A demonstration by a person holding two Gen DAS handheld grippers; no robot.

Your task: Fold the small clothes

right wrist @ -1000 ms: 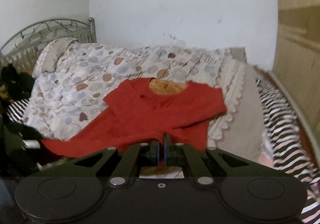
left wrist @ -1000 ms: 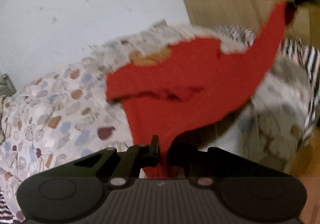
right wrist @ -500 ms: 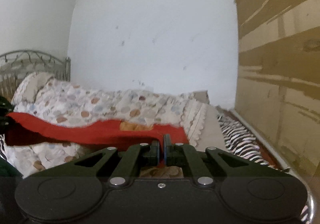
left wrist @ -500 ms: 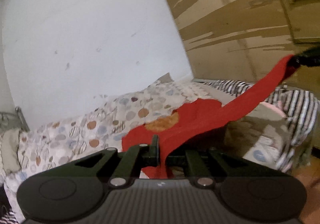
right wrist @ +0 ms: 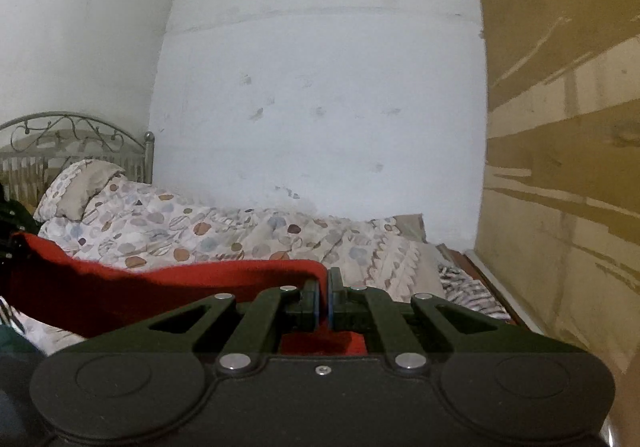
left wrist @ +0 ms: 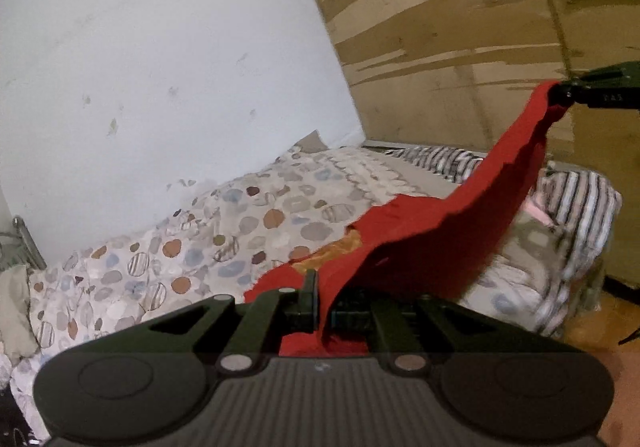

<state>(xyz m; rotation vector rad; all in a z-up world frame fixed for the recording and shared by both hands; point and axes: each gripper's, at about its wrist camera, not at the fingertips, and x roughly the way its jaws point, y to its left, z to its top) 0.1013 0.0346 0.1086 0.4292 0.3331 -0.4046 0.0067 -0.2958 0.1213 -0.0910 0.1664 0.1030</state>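
Note:
A small red top (left wrist: 432, 239) with an orange inner neck hangs stretched in the air above the bed, held at two corners. My left gripper (left wrist: 322, 299) is shut on one corner, the red cloth running between its pads. My right gripper (right wrist: 323, 287) is shut on the other corner; in the left wrist view its fingertips (left wrist: 568, 93) pinch the cloth at the far right. In the right wrist view the red top (right wrist: 160, 287) spans leftward to the left gripper at the frame's left edge, dark and mostly cut off.
A bed with a spotted quilt (left wrist: 224, 239) lies below, and a striped blanket (left wrist: 576, 199) covers its foot end. A metal headboard (right wrist: 76, 139) and pillow (right wrist: 80, 183) stand at the far left. White wall behind; brown wooden panels (right wrist: 568, 151) on the right.
Both grippers have risen and drawn apart with the red top, which has come up off the quilt and now hangs taut between them. Both views tilted upward toward the wall.

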